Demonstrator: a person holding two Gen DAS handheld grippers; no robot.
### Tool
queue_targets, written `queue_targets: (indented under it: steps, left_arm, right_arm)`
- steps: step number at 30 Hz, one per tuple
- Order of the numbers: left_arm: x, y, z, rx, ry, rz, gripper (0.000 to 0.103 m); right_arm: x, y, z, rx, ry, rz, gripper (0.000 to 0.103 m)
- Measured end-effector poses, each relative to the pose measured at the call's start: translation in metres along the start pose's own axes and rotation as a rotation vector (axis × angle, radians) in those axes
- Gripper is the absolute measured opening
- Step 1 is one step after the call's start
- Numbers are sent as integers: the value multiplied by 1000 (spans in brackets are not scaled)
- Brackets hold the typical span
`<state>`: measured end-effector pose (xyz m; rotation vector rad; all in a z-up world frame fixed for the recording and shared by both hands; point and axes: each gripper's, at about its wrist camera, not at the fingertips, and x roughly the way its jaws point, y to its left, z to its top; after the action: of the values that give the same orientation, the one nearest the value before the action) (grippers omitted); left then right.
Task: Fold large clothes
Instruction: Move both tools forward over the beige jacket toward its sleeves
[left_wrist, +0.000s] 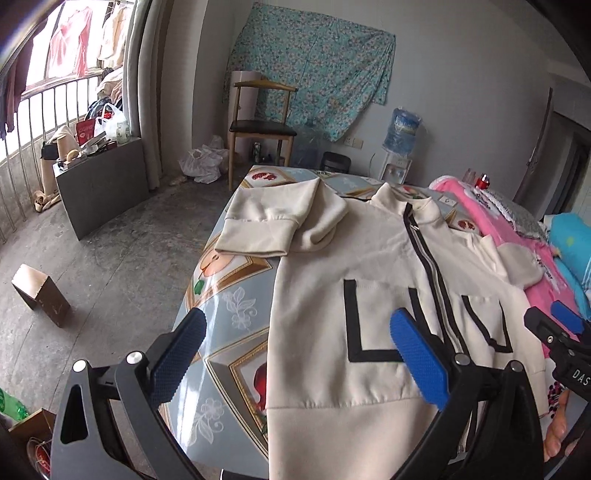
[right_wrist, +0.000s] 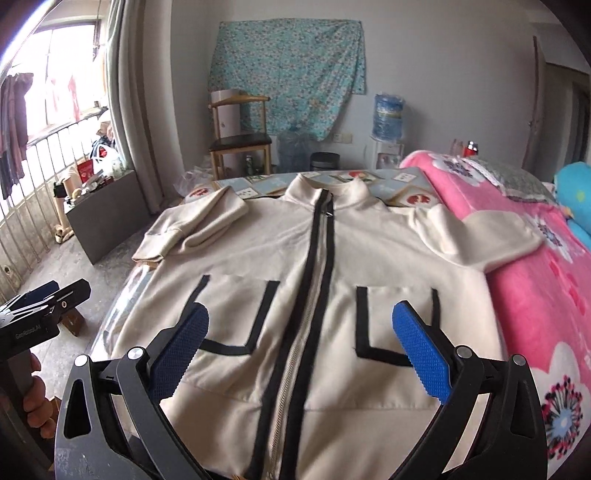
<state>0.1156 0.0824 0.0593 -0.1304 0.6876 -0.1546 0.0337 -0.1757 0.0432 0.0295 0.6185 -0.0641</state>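
A cream zip-up jacket (right_wrist: 380, 254) with black pocket trim lies front-up and zipped on a patterned table (left_wrist: 236, 306). Its left sleeve (left_wrist: 273, 221) is folded back over itself near the shoulder. The right sleeve (right_wrist: 480, 232) spreads onto a pink blanket. My left gripper (left_wrist: 299, 354) hovers open over the jacket's left hem edge, with nothing between its blue pads. My right gripper (right_wrist: 303, 347) stands open above the lower zipper, between the two pockets. In the right wrist view the left gripper (right_wrist: 40, 302) shows at the left edge, held by a hand; the left wrist view shows the right gripper (left_wrist: 557, 321) at its right edge.
A pink floral blanket (right_wrist: 535, 295) covers a bed right of the table, with a blue cushion (right_wrist: 576, 192) behind it. A wooden chair (left_wrist: 258, 129), a water dispenser (left_wrist: 399, 147) and plastic bags stand by the far wall. A small wooden stool (left_wrist: 40, 295) sits on the concrete floor at left.
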Motion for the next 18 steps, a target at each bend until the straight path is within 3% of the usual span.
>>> queue_targets:
  steps: [7,11,14,18]
  left_arm:
    - [36,35,25,-76,45,-30,98]
    - [65,59,40,-102,57,14,98]
    - [95,58,55,12,69,49,98]
    - [147,27,60,267,146,55,98]
  right_arm:
    - [60,30,25,-3,71,128,96]
    - [83,44,33,-13,109,158,96]
    - [101,50,35,-22,157,185,96]
    - [124,48,33,1,229,184,96]
